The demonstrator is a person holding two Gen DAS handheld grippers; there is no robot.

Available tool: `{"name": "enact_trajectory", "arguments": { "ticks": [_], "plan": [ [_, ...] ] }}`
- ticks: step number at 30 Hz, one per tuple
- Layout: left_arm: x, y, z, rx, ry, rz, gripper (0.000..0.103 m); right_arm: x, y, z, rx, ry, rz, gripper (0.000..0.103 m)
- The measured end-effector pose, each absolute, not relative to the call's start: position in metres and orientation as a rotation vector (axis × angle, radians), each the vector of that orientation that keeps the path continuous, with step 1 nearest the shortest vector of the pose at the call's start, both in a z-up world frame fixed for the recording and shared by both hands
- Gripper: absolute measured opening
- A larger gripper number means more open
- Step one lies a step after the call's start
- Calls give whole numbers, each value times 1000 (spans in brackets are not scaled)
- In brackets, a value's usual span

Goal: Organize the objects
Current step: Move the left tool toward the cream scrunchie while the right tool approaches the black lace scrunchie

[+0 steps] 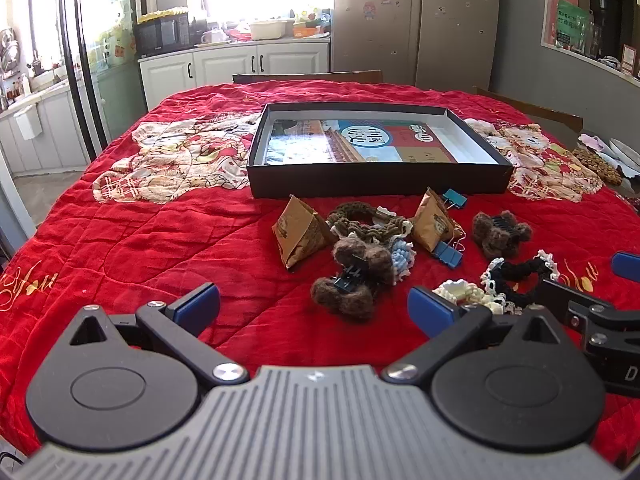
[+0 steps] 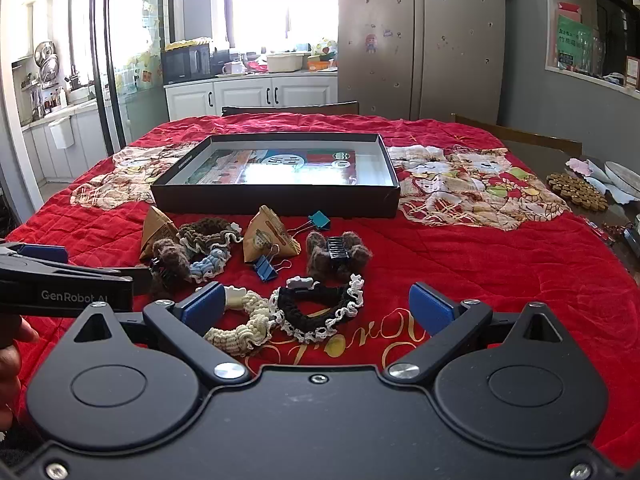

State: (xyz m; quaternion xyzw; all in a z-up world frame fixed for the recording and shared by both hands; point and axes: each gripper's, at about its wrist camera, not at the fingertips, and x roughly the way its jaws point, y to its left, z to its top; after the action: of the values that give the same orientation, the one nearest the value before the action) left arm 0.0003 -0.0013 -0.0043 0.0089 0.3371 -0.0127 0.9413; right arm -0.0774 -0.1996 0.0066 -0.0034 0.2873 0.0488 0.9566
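The left gripper [image 1: 314, 304] stood with its jaws spread wide and nothing between the blue pads, tilted down toward the red quilt [image 1: 120, 240]. Just ahead of it, nearly centred between its fingers, lay a brown fuzzy hair claw [image 1: 352, 280], its long axis running diagonally from near-left to far-right. The right gripper [image 2: 316, 304] was likewise fully open and empty, hovering beside its partner (whose arm showed at the left edge of the right wrist view). Directly ahead of its fingers, a little left of centre, lay a black scrunchie with white lace trim [image 2: 316, 308], touching a cream scrunchie [image 2: 244, 320] that reached toward the left pad.

Farther out sat the rest of the clutter: two brown pyramid packets [image 1: 298, 236], a brown-and-blue scrunchie [image 1: 372, 224], a second fuzzy claw [image 2: 338, 254], and two blue binder clips [image 2: 266, 268]. Behind all of it, along the far side of the pile, the shallow black box [image 1: 376, 176] lay open with its long side facing the grippers, a printed sheet in its bottom and no loose item yet inside.

The coming move probably turned on this: each gripper had its own nearest item straight ahead, and the box lay straight beyond, so a pick and a short forward carry should do.
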Motion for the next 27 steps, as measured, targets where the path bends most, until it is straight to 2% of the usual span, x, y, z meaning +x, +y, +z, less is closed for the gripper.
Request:
{"name": "enact_trajectory", "arguments": {
  "ticks": [23,27],
  "plan": [
    [0,-5,-4,49,672,-72,103,-75,-200,4,-7,591,97,98],
    [1,-6,-4,64,659,-114,103,-72,-206,2,-6,598,89,93]
  ]
}}
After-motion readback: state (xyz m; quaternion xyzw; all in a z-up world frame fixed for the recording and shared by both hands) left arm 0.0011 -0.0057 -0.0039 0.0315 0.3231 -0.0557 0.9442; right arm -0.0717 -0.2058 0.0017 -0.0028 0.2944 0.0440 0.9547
